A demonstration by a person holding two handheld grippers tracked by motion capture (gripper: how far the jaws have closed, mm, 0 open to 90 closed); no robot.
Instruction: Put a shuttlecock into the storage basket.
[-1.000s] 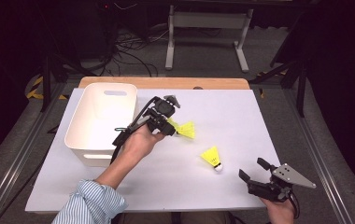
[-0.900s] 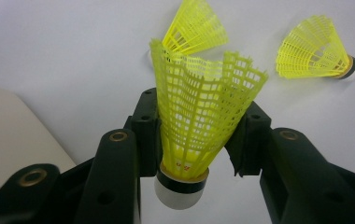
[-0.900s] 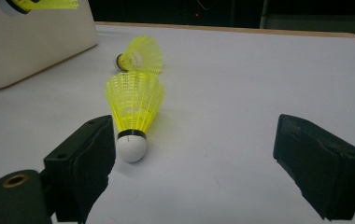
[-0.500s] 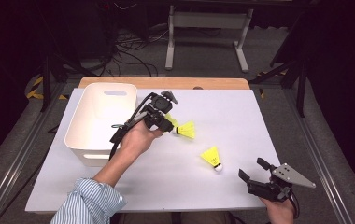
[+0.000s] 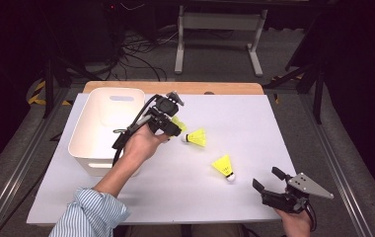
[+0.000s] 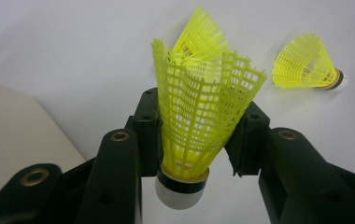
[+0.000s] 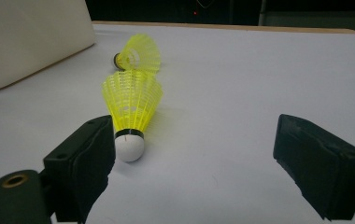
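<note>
Since the earlier frames the left gripper [image 5: 171,127] has drifted a little toward the bin [image 5: 107,129], carrying a shuttlecock [image 6: 199,112] with it, while the right gripper [image 5: 269,183] has kept its place at the near right corner of the table [image 5: 254,116]. In the left gripper view the jaws are clenched on the yellow skirt of this shuttlecock, low near the cork, and the mesh is visibly pressed in between the pads; the white cork hangs toward the camera. From the high view the held one is above the table just beside the right wall of the bin, not yet over the opening. Two more shuttlecocks lie on the table: one [image 5: 196,138] just beside the left gripper, another [image 5: 223,166] nearer to the right gripper. The right gripper is released, its jaws wide apart with nothing between them, and it points at the nearer shuttlecock in its own view. The step in hand seems to be to bring the held shuttlecock into the bin. To do this well, the hand should probably pass fully over the rim before it opens, because a drop at the wall could bounce back onto the table. The grip should stay gentle, since the skirt is soft and already bends.
</note>
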